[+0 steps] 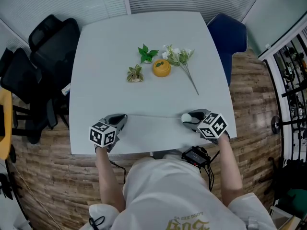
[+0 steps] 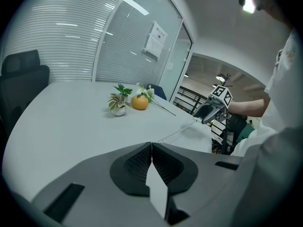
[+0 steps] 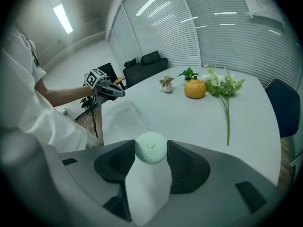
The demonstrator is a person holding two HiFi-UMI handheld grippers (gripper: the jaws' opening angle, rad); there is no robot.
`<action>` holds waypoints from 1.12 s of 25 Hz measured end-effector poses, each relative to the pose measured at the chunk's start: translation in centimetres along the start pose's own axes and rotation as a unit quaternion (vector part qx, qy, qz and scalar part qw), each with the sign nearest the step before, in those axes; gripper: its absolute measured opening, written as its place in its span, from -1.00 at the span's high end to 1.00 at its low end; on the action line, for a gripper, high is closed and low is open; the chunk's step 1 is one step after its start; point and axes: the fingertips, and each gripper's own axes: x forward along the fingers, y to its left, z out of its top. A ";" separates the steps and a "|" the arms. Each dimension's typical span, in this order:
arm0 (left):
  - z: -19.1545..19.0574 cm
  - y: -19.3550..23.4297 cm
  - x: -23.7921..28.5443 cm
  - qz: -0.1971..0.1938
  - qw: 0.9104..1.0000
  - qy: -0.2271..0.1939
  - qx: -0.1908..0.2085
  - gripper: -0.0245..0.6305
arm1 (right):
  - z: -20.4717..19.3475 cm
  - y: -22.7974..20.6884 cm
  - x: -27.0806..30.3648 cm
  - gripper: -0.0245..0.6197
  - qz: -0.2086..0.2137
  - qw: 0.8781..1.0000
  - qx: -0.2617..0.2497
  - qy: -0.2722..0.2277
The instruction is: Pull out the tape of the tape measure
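Head view showed both grippers low over the near edge of a white table (image 1: 96,80), well apart from each other. The left gripper (image 1: 122,120) sat at the left and the right gripper (image 1: 187,119) at the right. Each was held by one of the person's bare forearms.

A thin tape (image 1: 153,115) ran in a straight line between the two grippers, just above or on the tabletop; which could not be told.

Left gripper view showed its jaws pressed together on the end of the tape, which led away toward the right gripper.

Right gripper view showed its jaws spread around a round, pale green tape measure (image 3: 150,148), with both pads against its sides. The case stood on edge between them.

Further back on the table, well clear of both grippers, lay a small group of items. It comprised an orange (image 1: 161,68), a small potted plant (image 1: 135,74) just left of it, a leafy green sprig (image 1: 147,54) behind, and a white flower stem (image 1: 184,63) to the right, its stalk pointing toward the near right.

Black chairs (image 1: 48,42) stood at the left side of the table and a blue chair (image 1: 229,32) at the far right corner.
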 end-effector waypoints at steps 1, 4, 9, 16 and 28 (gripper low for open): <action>0.0 0.0 0.0 0.000 1.000 0.000 0.000 0.90 | 0.0 0.0 0.0 0.22 0.000 1.000 0.001 0.000; -0.2 0.1 0.0 0.002 1.000 0.001 -0.002 0.90 | 0.0 -0.1 0.0 0.22 0.000 1.000 0.005 -0.004; -0.3 0.5 -0.4 0.010 1.000 0.000 -0.008 0.90 | -0.6 -0.5 -0.4 0.22 -0.004 1.000 0.010 -0.001; -0.5 1.2 -0.7 0.017 1.000 -0.001 -0.013 0.90 | -1.4 -0.9 -0.7 0.22 -0.005 1.000 0.019 0.003; -0.7 2.2 -1.5 0.028 0.999 -0.003 -0.022 0.90 | -2.2 -1.3 -1.0 0.22 -0.007 1.000 0.028 0.009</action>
